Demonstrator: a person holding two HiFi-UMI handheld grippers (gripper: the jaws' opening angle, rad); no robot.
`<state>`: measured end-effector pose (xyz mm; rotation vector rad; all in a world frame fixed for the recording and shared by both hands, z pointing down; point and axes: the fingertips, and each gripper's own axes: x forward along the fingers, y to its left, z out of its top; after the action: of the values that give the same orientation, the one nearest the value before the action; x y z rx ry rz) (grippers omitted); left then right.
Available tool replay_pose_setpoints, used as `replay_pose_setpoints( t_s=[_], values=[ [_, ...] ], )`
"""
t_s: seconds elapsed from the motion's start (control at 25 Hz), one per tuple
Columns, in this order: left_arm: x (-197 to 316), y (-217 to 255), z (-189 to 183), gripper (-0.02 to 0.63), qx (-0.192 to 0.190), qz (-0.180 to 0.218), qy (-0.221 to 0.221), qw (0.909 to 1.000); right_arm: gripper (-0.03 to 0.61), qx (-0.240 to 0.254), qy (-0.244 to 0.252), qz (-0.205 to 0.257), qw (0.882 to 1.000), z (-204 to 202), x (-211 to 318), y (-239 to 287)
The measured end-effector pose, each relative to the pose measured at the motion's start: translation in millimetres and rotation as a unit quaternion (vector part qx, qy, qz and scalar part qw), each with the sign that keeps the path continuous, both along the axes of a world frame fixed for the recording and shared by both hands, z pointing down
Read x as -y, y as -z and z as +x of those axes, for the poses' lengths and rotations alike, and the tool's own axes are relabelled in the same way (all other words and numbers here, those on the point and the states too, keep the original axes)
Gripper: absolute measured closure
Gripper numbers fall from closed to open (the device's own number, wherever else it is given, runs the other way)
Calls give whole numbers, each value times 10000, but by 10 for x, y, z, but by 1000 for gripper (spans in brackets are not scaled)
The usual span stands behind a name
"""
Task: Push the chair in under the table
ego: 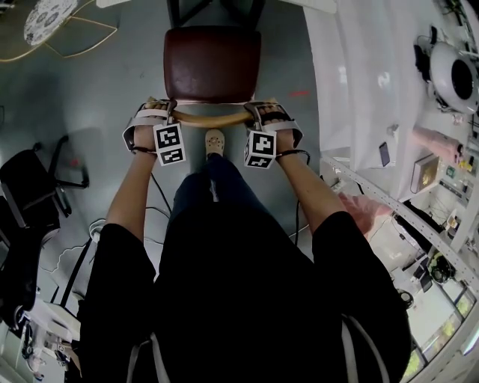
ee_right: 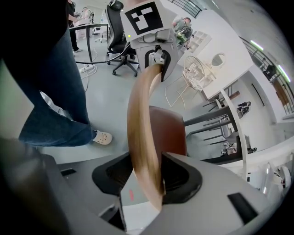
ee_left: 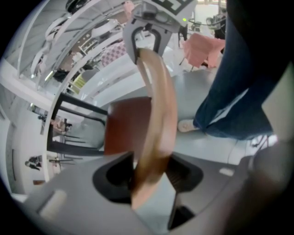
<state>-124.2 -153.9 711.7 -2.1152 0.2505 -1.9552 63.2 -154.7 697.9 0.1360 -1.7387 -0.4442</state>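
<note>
A chair with a dark red seat (ego: 212, 63) stands on the grey floor, facing a white table (ego: 314, 4) at the top edge, whose black legs (ego: 174, 13) flank the seat's far end. My left gripper (ego: 159, 112) is shut on the left end of the chair's curved wooden backrest (ego: 213, 118). At the right end, my right gripper (ego: 263, 114) is shut on the same rail. In the left gripper view the backrest (ee_left: 156, 119) runs from my left gripper (ee_left: 149, 176) up to the right gripper (ee_left: 147, 34). In the right gripper view the backrest (ee_right: 142, 128) passes between the pads of my right gripper (ee_right: 149, 176).
The person's foot (ego: 215, 141) is just behind the backrest. A black office chair (ego: 30, 187) and floor cables (ego: 82, 254) lie at the left. A long white table (ego: 367, 90) and cluttered shelves (ego: 434, 194) run along the right. A wire chair (ego: 63, 34) sits far left.
</note>
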Motion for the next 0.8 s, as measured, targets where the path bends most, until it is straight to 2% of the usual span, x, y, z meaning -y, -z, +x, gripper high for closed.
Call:
replay_pose_setpoints(
  t_s=[0.8],
  values=[
    [866, -11, -64, 405, 134, 7, 73, 9999, 380, -190, -149, 92, 9997, -36, 869, 10]
  ],
)
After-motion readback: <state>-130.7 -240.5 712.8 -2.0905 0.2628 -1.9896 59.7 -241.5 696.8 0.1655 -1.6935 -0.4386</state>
